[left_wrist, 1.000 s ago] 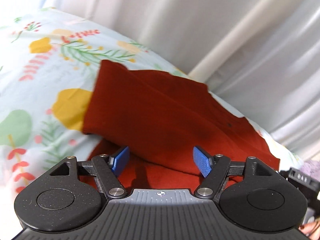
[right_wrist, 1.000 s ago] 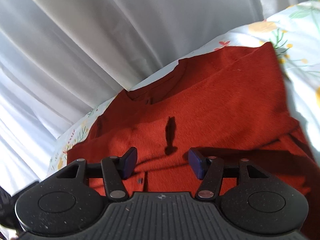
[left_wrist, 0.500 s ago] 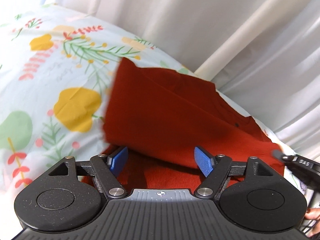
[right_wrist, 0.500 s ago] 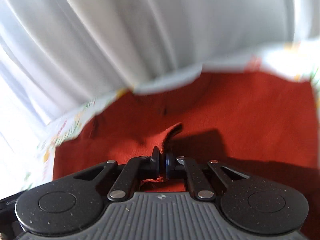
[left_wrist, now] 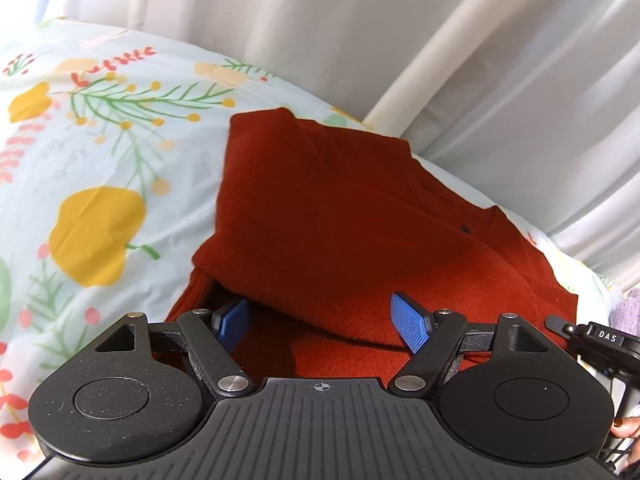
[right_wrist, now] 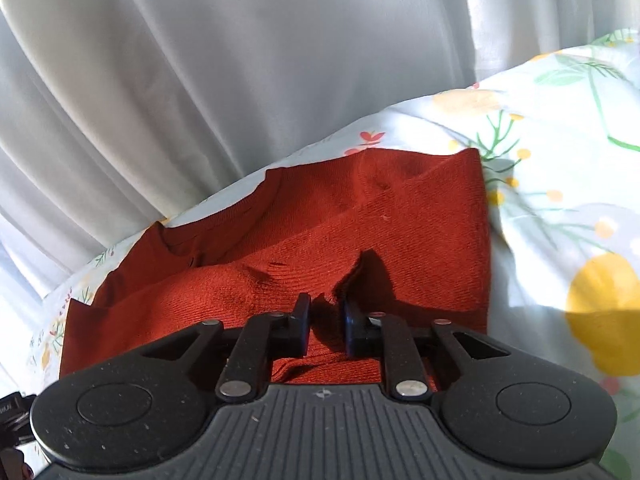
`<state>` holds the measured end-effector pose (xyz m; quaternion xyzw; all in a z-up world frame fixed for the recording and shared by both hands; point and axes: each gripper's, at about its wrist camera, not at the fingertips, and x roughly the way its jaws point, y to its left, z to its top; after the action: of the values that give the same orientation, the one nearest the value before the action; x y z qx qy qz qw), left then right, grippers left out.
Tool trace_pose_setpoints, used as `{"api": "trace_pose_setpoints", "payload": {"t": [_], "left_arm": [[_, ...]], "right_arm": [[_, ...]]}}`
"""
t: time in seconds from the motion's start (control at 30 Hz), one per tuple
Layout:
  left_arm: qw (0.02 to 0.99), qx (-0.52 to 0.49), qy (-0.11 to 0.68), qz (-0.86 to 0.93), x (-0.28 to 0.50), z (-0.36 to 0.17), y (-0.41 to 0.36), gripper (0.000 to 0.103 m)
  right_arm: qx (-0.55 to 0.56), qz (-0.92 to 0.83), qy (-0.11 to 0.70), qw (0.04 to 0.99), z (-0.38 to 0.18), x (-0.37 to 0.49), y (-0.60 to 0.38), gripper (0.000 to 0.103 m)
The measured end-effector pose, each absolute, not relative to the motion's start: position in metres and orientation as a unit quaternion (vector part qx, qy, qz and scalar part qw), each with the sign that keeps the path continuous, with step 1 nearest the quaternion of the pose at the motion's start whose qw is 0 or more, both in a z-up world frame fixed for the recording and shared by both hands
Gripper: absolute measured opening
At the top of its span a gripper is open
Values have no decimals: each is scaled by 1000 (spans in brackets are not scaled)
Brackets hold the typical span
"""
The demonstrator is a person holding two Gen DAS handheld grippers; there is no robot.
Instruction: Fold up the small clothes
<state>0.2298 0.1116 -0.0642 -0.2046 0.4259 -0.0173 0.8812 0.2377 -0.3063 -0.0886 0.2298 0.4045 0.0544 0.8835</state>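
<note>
Rust-red knit top point(left_wrist: 360, 216) lies half-folded at the bed's point(left_wrist: 80, 160) curtain-side edge. Right hand-held gripper point(right_wrist: 326, 320) pinches a small ridge (may slip free); left hand-held gripper point(left_wrist: 320, 320) gapes, empty.

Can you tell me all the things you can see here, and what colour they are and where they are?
sweater: one, rust red, partly folded, lying on the bedsheet in front of both grippers
bedsheet: one, pale blue-white with yellow, red and green flowers, under the sweater
curtain: one, white with folds, hanging behind the bed
purple fabric: a small bit, lilac, at the right edge of the left wrist view; cannot tell what it is
left gripper: one, black with blue pads, open, over the sweater's near edge
right gripper: one, black, nearly shut, pinching a fold of the sweater
</note>
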Motion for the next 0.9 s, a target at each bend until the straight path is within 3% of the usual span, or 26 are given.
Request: {"api": "trace_pose_setpoints", "payload": {"t": [0.07,0.2,0.5,0.6,0.73,0.9], "left_arm": [[882,-199,428,-18,232,-63,109,81],[884,-188,427,-17,234,-62,106,81],[881,-187,434,-7,231,-61,113,81],[896,-181,404,-14,231,-49,107,83],[903,-176,389,-44,249,-48,85,88],[900,-147,404,-67,269,-65,60,90]], "right_arm": [[202,51,398,893,-86,239,-299,6],[90,11,360,929,-66,238,-284,4],[12,-73,361,929,-78,246,-298,0],[97,-76,341,932,-67,235,-319,4],[234,58,340,909,-67,235,-299,4],[229,152,377,884,-90,252,-241,5]]}}
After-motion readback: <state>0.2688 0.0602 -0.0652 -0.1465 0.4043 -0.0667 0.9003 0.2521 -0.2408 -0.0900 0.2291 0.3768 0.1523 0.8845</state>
